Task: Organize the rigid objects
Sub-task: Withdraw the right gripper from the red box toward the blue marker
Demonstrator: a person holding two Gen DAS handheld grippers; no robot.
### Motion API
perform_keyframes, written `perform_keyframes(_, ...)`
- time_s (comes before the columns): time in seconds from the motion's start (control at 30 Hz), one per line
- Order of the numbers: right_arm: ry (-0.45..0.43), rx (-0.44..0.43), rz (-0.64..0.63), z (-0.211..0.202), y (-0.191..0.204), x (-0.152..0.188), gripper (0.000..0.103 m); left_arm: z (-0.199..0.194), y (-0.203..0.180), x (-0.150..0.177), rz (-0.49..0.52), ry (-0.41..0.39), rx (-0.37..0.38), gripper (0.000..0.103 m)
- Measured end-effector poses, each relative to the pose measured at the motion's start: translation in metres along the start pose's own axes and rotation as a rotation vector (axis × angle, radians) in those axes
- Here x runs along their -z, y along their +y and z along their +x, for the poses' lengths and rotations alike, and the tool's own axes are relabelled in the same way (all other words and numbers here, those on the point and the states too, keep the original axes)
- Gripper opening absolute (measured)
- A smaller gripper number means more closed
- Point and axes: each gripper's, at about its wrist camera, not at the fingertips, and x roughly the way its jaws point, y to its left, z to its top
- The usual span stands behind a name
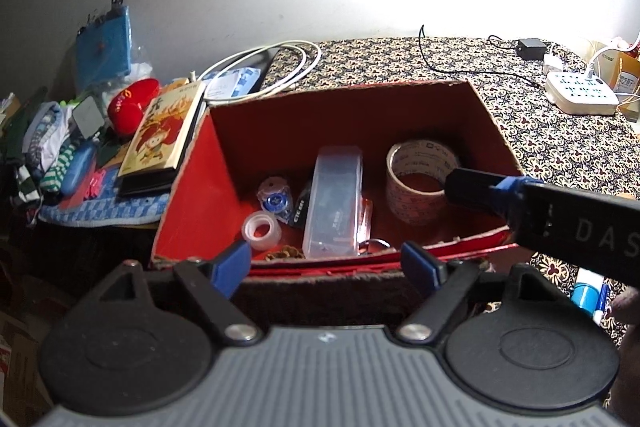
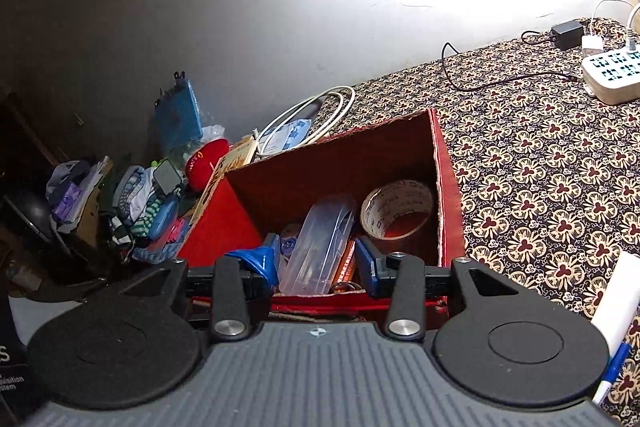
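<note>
A red cardboard box (image 1: 192,195) stands open on the patterned table; it also shows in the right wrist view (image 2: 450,195). Inside lie a brown tape roll (image 1: 416,183) (image 2: 394,213), a clear plastic case (image 1: 334,203) (image 2: 320,243), a small clear tape roll (image 1: 262,229) and a blue correction tape (image 1: 274,201). My left gripper (image 1: 326,265) is open and empty at the box's near edge. My right gripper (image 2: 318,261) is open and empty over the near edge; its finger (image 1: 480,183) reaches beside the brown roll in the left wrist view.
A book (image 1: 164,135), clothes and clutter lie left of the box. White cables (image 1: 280,67) sit behind it. A white power strip (image 1: 580,93) (image 2: 612,75) and black adapter (image 1: 530,47) stand at the far right. A white tube and pen (image 2: 616,307) lie near right.
</note>
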Motion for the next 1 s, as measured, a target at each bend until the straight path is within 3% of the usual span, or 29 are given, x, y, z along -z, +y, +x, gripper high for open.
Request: perform_keyframes(1.0, 0.106, -0.008, -0.001, -0.015, -0.026, 0.026, 0.026, 0.006, -0.036, 0.028, 0.006, 0.106, 0.003, 0.083)
